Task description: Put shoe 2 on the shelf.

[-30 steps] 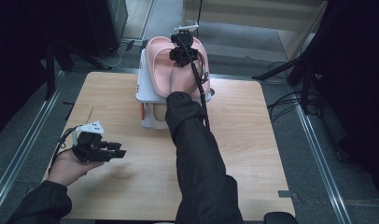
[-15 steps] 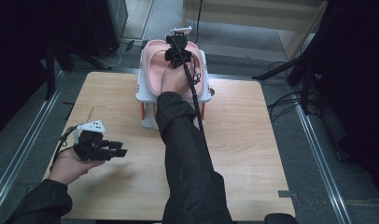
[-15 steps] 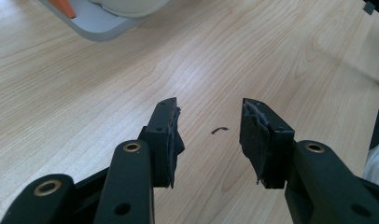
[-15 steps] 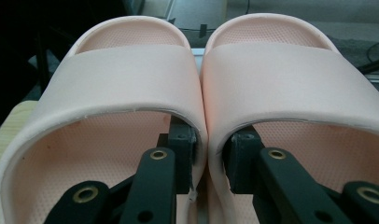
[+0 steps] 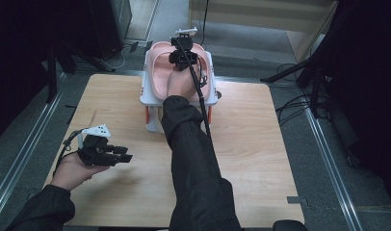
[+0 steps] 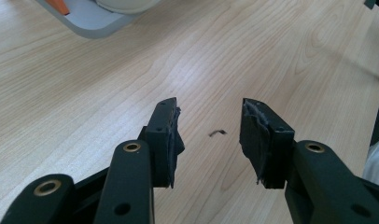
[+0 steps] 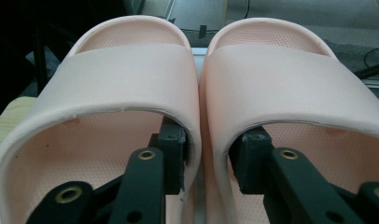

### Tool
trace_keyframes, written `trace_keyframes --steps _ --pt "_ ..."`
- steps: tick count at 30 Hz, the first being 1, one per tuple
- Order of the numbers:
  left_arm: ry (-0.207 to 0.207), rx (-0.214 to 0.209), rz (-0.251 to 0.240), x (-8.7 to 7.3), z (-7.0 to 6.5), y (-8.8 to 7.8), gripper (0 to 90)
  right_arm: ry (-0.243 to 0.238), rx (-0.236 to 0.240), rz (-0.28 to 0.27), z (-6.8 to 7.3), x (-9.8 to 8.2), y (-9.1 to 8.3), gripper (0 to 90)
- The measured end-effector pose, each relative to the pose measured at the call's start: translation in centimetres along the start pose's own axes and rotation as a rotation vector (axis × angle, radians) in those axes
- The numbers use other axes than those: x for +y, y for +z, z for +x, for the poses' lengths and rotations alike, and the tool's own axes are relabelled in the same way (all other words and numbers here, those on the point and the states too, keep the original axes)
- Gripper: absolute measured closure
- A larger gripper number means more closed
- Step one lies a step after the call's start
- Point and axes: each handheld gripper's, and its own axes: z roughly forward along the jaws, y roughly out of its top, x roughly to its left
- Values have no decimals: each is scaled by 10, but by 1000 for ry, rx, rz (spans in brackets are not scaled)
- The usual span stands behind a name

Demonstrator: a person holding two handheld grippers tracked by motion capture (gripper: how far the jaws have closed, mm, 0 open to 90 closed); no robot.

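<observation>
The wooden table (image 5: 261,144) carries a white rack (image 5: 146,94) at its far edge, and everything else sits relative to that rack. On top of the rack lies a pair of pink slippers (image 7: 131,84), side by side and touching along their inner edges. They are smooth, soft-looking foam slides, each with one broad strap over a finely dotted footbed and a rounded open toe. The person's right arm reaches over the rack, and the right gripper (image 7: 207,154) has one jaw inside each slipper, under the straps, with the two touching inner walls between them. Its jaws have just been opening and no longer squeeze those walls. Well short of the rack, near the table's left edge, the left gripper (image 6: 210,133) hovers over bare wood, jaws parted and holding nothing.
</observation>
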Motion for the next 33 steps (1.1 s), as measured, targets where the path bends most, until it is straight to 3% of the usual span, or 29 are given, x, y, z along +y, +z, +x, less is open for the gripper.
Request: trace_keyframes --steps 10,15,21,29,33 --pt "0 -4 7 1 2 1 563 -52 2 -10 2 -4 1 586" --pt "-5 -1 8 0 3 2 562 -57 30 -10 -2 -5 -3 529" --pt "-12 5 10 2 4 4 556 -41 146 -9 -11 -9 -13 442" --pt "-8 28 16 3 3 10 499 -113 231 8 -23 -20 -25 422" --pt "-10 37 16 3 5 11 479 -165 240 29 -28 -27 -28 422"
